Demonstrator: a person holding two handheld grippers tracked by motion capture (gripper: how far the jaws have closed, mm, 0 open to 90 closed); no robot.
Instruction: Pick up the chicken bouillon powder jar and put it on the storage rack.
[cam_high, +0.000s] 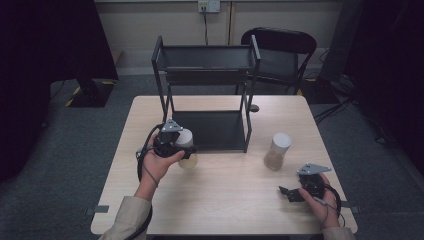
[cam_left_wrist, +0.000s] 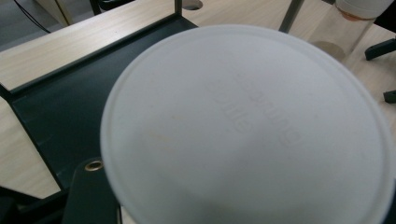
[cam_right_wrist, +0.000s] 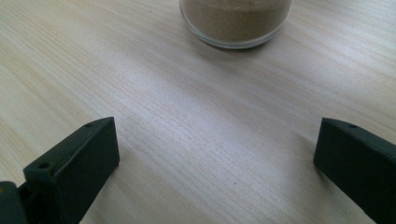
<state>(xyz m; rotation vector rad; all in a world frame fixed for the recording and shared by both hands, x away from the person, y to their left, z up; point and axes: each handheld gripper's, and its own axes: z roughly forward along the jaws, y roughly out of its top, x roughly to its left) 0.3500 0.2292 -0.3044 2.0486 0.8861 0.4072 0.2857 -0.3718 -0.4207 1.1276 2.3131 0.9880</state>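
My left gripper (cam_high: 186, 151) is shut on a clear jar with a white lid (cam_high: 186, 146), held just in front of the lower shelf (cam_high: 212, 131) of a black two-tier rack (cam_high: 206, 60). In the left gripper view the jar's white lid (cam_left_wrist: 247, 126) sits very close to the camera, above the dark shelf tray (cam_left_wrist: 70, 107). A second jar (cam_high: 277, 151) with a white lid and brown powder stands on the table to the right of the rack. My right gripper (cam_high: 288, 194) rests open near the front right corner, its jaws wide apart (cam_right_wrist: 215, 163), pointing toward that jar (cam_right_wrist: 236, 21).
The wooden table (cam_high: 225, 200) has open room across its front and middle. A black chair (cam_high: 280, 55) stands behind the rack. Dark floor stands and cables lie around the table on the carpet.
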